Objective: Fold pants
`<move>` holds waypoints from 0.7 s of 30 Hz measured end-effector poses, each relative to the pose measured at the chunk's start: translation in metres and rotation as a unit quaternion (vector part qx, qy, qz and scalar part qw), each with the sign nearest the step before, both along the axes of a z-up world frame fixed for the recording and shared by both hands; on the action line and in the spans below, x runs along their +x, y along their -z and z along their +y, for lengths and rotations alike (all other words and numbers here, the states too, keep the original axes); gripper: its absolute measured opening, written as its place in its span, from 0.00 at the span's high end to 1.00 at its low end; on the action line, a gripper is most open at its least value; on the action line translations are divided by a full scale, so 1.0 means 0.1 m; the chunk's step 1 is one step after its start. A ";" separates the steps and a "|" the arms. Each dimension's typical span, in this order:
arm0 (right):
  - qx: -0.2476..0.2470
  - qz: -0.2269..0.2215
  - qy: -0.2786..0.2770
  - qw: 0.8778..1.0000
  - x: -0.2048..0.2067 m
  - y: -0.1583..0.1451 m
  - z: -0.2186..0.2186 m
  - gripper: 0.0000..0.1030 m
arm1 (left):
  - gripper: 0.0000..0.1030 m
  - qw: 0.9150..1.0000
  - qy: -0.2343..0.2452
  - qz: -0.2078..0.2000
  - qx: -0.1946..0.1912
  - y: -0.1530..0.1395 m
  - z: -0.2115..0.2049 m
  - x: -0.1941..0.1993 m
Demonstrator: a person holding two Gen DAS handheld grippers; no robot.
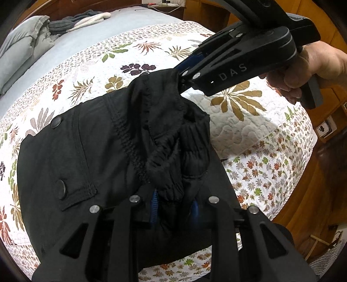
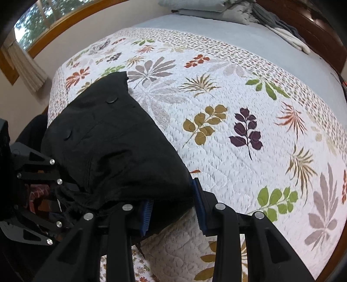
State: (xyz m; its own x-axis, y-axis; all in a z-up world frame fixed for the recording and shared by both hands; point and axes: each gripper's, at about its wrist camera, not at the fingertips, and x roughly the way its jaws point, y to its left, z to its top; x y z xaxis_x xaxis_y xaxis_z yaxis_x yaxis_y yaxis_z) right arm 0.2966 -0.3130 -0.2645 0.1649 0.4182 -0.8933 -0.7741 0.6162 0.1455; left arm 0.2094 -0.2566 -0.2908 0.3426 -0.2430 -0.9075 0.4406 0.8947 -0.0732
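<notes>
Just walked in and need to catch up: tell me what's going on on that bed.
A person is folding black pants on a bed covered by a floral quilt, with a handheld gripper in each hand. The left gripper is clamped on the bunched elastic waistband; the right gripper grips another part of the fabric edge. The pants hang between them, draping onto the quilt, not yet laid flat. Pillows sit at the far end.
</notes>
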 end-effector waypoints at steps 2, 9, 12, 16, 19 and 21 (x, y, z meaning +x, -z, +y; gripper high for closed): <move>-0.001 -0.001 0.011 1.000 -0.01 0.00 -0.03 0.66 | 0.75 1.000 0.002 0.002 0.003 0.02 -0.01 0.00; 0.044 0.003 0.103 0.994 -0.12 -0.10 -0.41 0.65 | 0.57 1.000 0.010 0.001 -0.002 0.08 -0.09 -0.05; 0.093 0.019 0.173 0.980 -0.20 -0.20 -0.64 0.61 | 0.37 0.999 0.033 -0.004 0.000 0.10 -0.18 -0.11; 0.187 0.061 0.260 0.945 -0.31 -0.37 -0.83 0.45 | 0.20 0.998 0.058 -0.014 -0.025 0.10 -0.20 -0.20; 0.234 0.088 0.292 0.923 -0.33 -0.42 -0.80 0.42 | 0.20 0.996 0.061 -0.009 -0.063 -0.03 -0.07 -0.31; 0.264 0.105 0.296 0.912 -0.37 -0.43 -0.69 0.41 | 0.17 0.994 0.058 -0.019 -0.092 -0.19 0.09 -0.44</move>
